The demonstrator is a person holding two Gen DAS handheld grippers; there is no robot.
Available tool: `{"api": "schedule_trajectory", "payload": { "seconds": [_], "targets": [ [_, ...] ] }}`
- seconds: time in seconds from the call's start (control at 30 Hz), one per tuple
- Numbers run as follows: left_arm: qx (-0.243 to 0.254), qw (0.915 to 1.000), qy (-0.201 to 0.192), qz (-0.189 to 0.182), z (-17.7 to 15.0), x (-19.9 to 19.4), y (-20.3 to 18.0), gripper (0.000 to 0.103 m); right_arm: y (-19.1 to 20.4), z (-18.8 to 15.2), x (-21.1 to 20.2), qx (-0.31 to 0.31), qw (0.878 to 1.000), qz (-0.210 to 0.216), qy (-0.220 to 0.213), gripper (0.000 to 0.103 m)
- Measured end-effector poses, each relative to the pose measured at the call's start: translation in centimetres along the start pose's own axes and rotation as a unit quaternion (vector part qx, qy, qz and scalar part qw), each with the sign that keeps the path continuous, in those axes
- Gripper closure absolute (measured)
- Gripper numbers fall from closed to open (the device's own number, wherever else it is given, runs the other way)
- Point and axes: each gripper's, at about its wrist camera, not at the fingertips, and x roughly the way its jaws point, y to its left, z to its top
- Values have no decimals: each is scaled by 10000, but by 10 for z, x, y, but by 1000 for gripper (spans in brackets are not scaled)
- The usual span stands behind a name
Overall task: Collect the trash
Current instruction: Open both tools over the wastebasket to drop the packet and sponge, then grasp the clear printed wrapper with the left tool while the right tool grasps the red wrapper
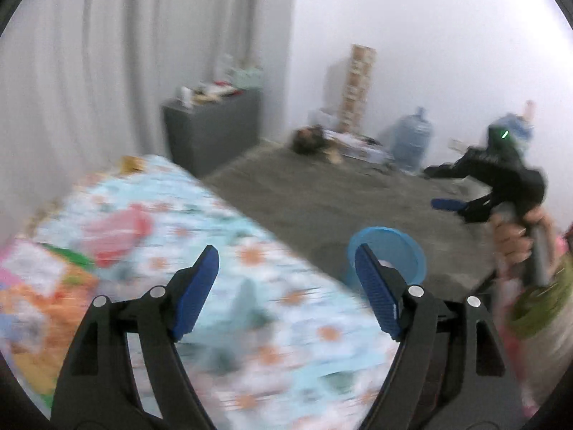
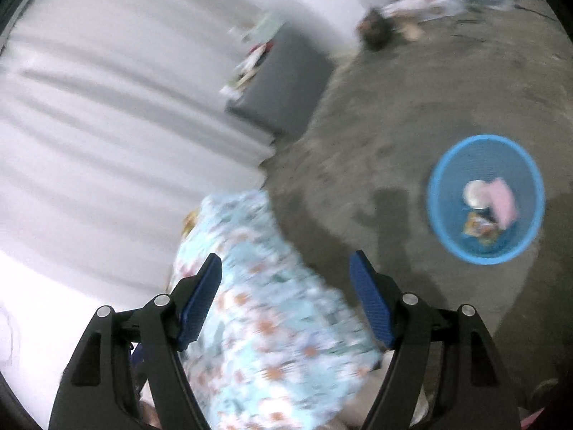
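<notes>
- The blue bin stands on the grey floor, just beside the bed, so trash from the bed can be dropped in with a short reach.
- Some trash already lies at the bottom of it: a pink piece, a white round thing and a colourful wrapper. So part of the job looks done.
- The right gripper has its blue fingers spread wide, with nothing between them. It hangs over the edge of the bed, with the bin off to its right.
- The left gripper is spread wide too and holds nothing. It points across the flowered bed sheet, likely to look for more trash.
- A person's hand holds the right gripper's handle.
- On the sheet lie some pink and orange things, too blurred to name.
- Far off stand a grey cabinet and a water jug by the wall.
</notes>
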Motion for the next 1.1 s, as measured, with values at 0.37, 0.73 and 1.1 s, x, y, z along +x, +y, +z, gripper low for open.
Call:
{"api": "schedule_trajectory", "payload": {
  "seconds": [0.37, 0.73, 1.1],
  "targets": [
    [1472, 9593, -336, 2385, -19, 13, 39, 29, 104, -20, 143, -483, 9813, 906, 1627, 33],
    [2739, 8967, 371, 3457, -29, 87, 38, 37, 148, -27, 282, -725, 9559, 904, 2699, 56],
    [2854, 8783, 1088, 3678, -21, 141, 59, 56, 138, -18, 317, -624, 9463, 1028, 3002, 67]
  ]
}}
